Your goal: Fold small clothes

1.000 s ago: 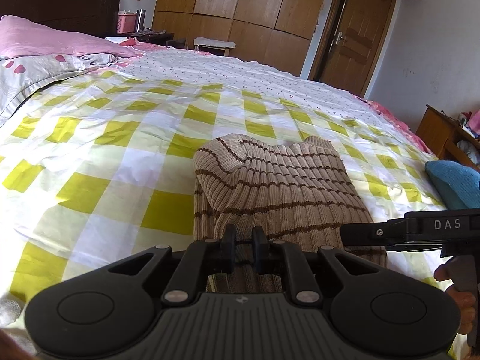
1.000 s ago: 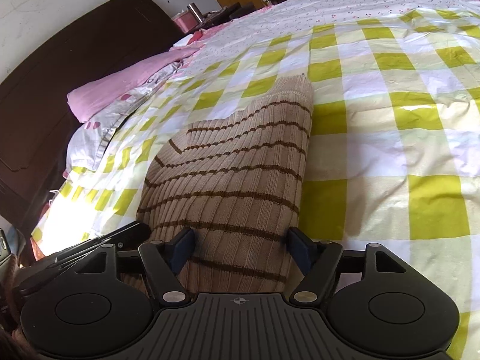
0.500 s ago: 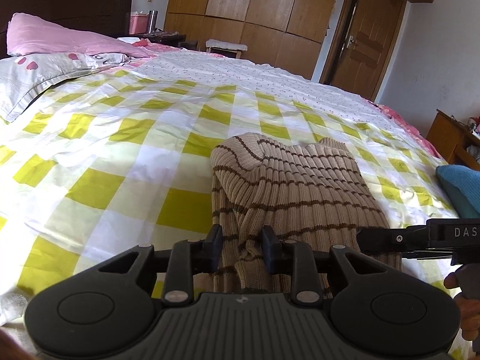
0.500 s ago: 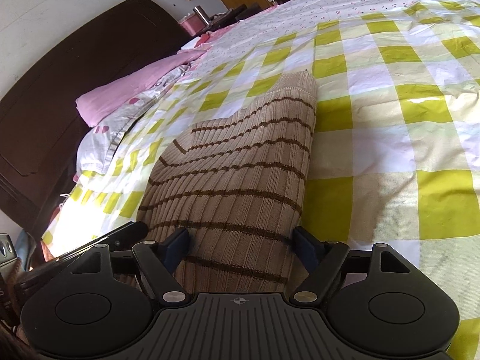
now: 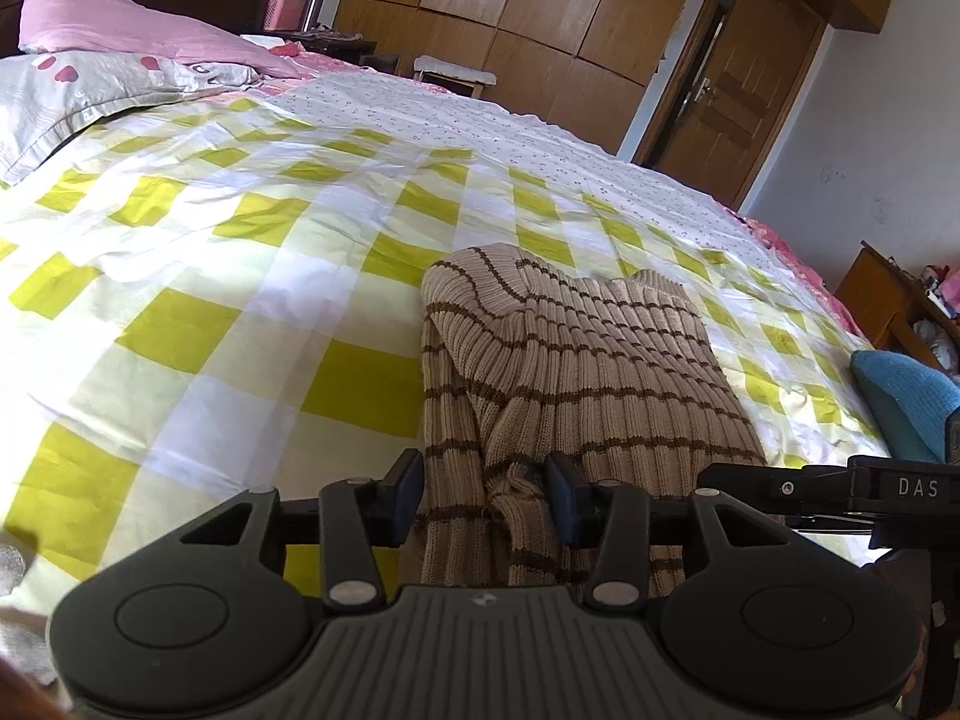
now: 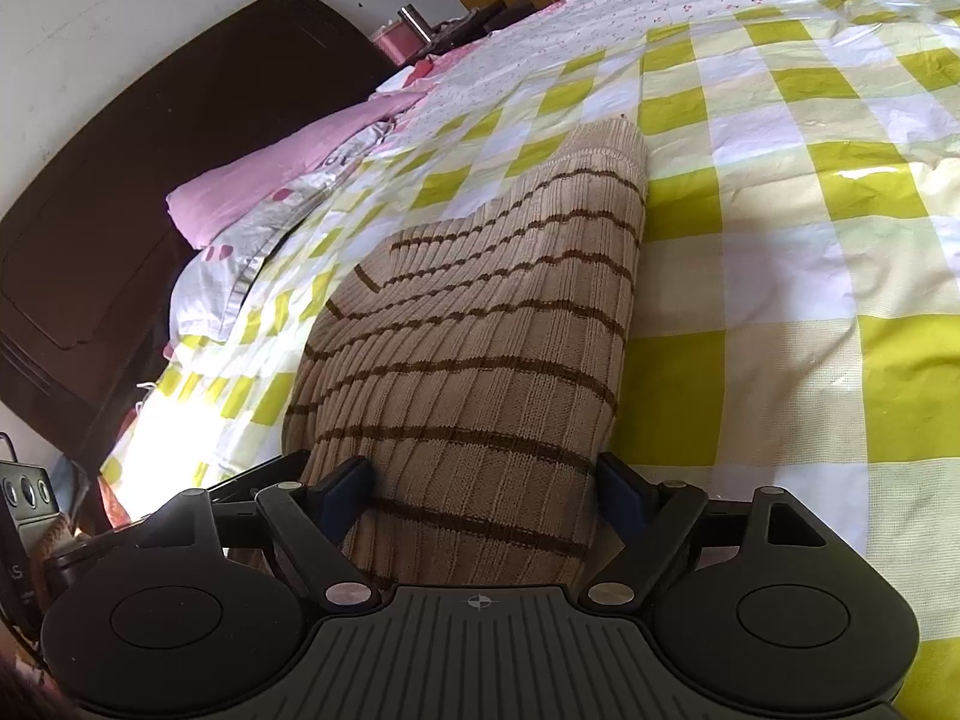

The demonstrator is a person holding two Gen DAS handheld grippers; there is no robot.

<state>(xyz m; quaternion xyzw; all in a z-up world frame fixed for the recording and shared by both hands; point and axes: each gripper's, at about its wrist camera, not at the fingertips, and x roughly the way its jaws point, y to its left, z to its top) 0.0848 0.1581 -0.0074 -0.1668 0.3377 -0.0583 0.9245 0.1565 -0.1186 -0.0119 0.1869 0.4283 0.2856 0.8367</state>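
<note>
left gripper (image 5: 485,495) jaws, just opening, straddle the striped sweater (image 5: 576,372) on the checked bedspread (image 5: 198,276).

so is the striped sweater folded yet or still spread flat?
Folded. The striped sweater lies as a narrow doubled block on the checked bedsheet, a layer lapped over its left side in the left wrist view. No sleeves spread out.

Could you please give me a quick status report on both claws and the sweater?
Left claw just opened, sweater fabric loose between jaws. Right claw open, straddling folded sweater on bed. Nothing in the way.
</note>
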